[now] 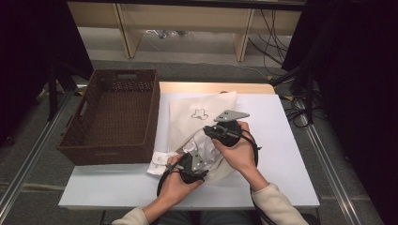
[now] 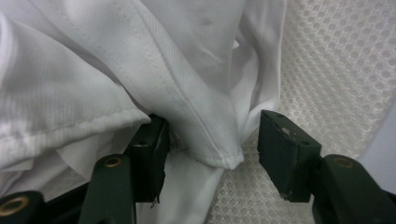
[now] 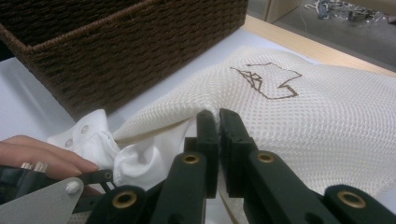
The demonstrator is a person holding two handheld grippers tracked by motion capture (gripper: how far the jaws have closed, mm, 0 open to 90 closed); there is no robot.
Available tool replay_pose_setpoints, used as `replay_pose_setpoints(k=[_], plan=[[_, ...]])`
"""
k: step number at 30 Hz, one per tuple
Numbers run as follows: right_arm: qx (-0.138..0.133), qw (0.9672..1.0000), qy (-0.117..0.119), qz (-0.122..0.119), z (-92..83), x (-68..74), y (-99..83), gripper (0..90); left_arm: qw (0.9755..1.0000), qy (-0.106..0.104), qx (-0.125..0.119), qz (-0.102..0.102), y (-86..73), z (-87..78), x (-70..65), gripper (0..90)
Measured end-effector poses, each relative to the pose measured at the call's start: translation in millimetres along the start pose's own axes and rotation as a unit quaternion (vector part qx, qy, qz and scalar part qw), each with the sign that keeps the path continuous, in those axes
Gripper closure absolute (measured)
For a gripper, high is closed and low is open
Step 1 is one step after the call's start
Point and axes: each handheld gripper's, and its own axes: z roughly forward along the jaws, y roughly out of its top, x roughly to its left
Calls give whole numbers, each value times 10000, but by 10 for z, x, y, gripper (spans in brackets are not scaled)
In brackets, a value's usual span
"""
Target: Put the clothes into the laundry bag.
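White shirt (image 2: 140,60) — soft, light, limp, prone to slipping; lay bunched at the mouth of the mesh laundry bag (image 1: 199,115), partly tucked in. Best pinched at a stitched hem. Left gripper (image 2: 210,154) stood half-parted, hem fold between pads, not yet pressed. Right gripper (image 3: 218,126) clamped on the bag's edge — brown wicker basket (image 1: 112,117) beyond

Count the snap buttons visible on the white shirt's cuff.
2, side by side on the cuff of the white shirt, beside the wicker basket in the right gripper view. More may be hidden in the folds.
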Motion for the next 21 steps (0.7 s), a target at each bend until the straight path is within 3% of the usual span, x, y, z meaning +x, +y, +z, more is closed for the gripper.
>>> replay_pose_setpoints(k=[7,14,16,21], plan=[[-18,10000,42,-9,13,12,-1,885,9999,-44,17,-112,1,5,43,477],[22,10000,6,-8,5,15,0,885,9999,56,70,-100,29,54,96,674],[33,10000,7,8,1,19,2,885,9999,90,73,-51,49,65,108,769],[12,10000,17,-42,-12,37,12,886,9992,101,-166,-337,90,44,156,842]])
